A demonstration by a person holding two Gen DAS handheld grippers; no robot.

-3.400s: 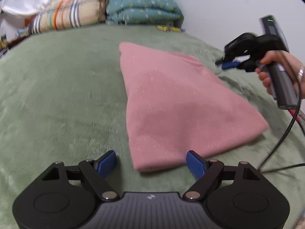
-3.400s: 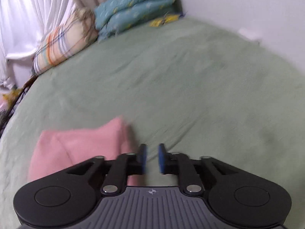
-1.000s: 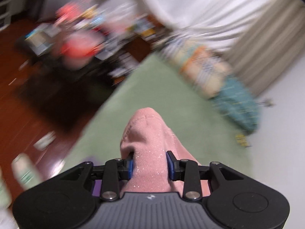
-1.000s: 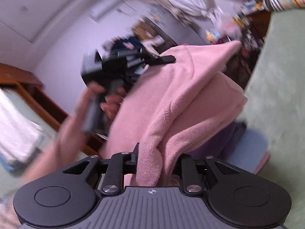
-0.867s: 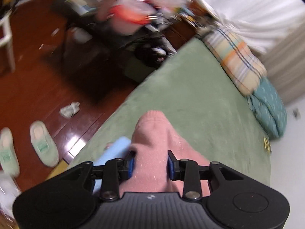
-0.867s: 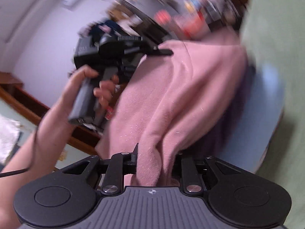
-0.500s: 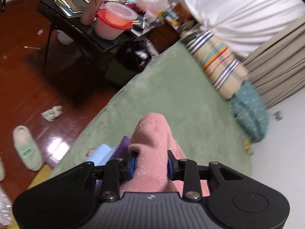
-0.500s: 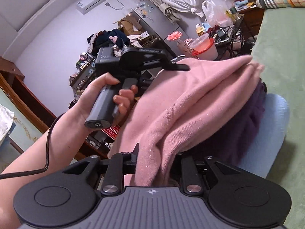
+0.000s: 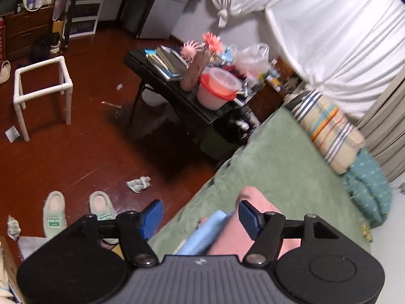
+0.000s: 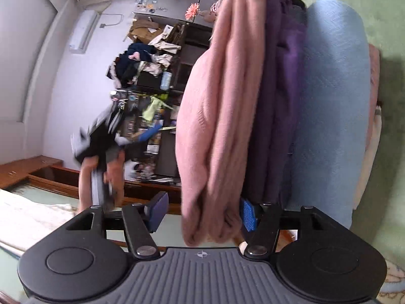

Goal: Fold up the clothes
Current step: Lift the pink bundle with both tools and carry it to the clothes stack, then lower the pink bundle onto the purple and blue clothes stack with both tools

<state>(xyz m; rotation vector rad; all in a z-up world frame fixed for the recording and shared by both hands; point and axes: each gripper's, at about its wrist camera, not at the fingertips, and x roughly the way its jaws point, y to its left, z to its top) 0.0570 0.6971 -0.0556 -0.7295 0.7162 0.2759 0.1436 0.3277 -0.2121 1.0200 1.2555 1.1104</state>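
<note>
Through my left wrist camera, my left gripper (image 9: 200, 215) is hanging with its jaws spread wide, gripping nothing; the pink sweater (image 9: 235, 235) is lying below it, beside a light blue garment (image 9: 202, 235) on the green blanket (image 9: 273, 167).

Through my right wrist camera, my right gripper (image 10: 202, 214) is also gaping wide, holding nothing. The pink sweater (image 10: 215, 116) is resting folded between its fingers, atop a purple garment (image 10: 278, 101) and the blue one (image 10: 331, 106).
</note>
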